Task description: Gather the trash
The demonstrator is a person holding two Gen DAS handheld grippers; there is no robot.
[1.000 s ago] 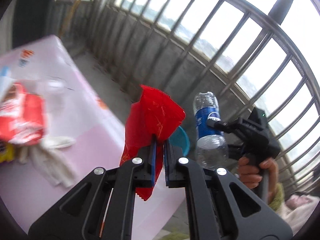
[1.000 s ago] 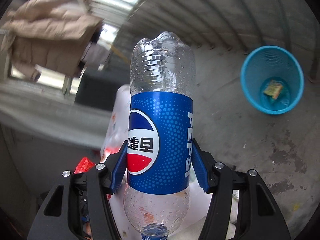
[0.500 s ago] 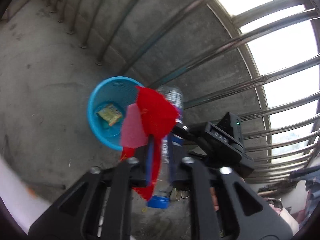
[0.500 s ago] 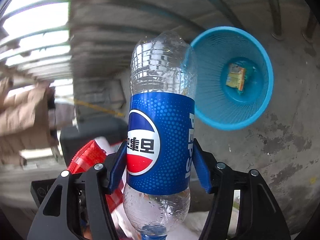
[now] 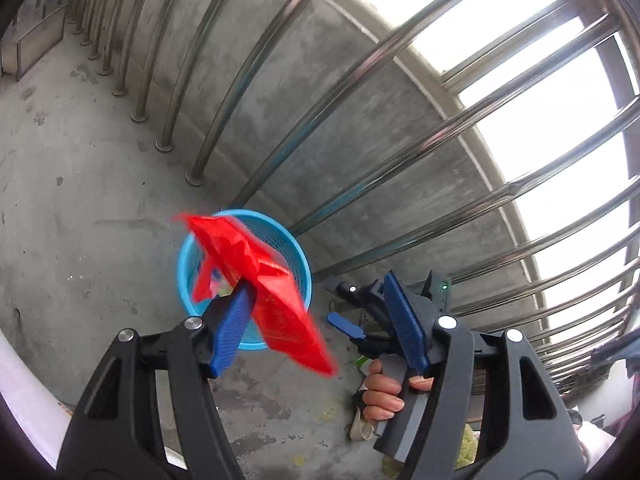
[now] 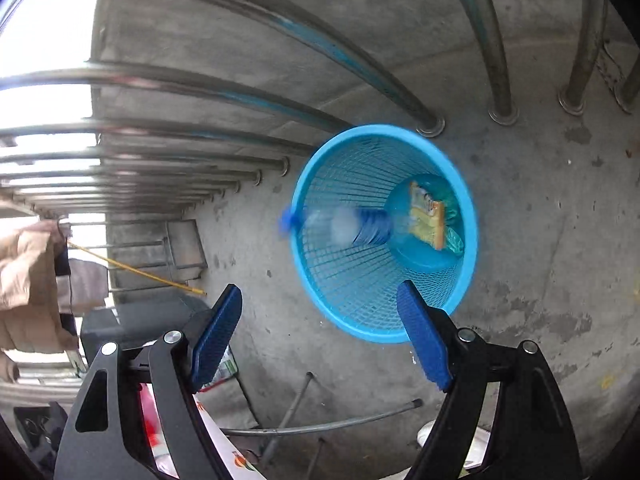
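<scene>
Right wrist view shows the right gripper [image 6: 320, 332] with its jaws wide and opening, nothing between the blue pads; the plastic bottle [image 6: 352, 226] is a blurred streak in the middle of the frame, loose in the air at the mouth of the blue mesh bin [image 6: 468, 216], its blue cap still at the near rim. A yellow packet [image 6: 430, 216] already lies at the bin's bottom.

Left wrist view shows the left gripper [image 5: 320, 328] with jaws also opening and well apart. The red wrapper [image 5: 276, 280] hangs blurred in the lower middle of the frame, over the bin [image 5: 184, 280]; it lies close against the left pad, and I cannot tell whether it still touches it, but it is no longer pinched. The right hand [image 5: 382, 390] shows at lower right.

By my reading, both pieces are released above the bin, so this pair is nearly done once they land inside. Whether more trash remains elsewhere, these frames do not show.
</scene>
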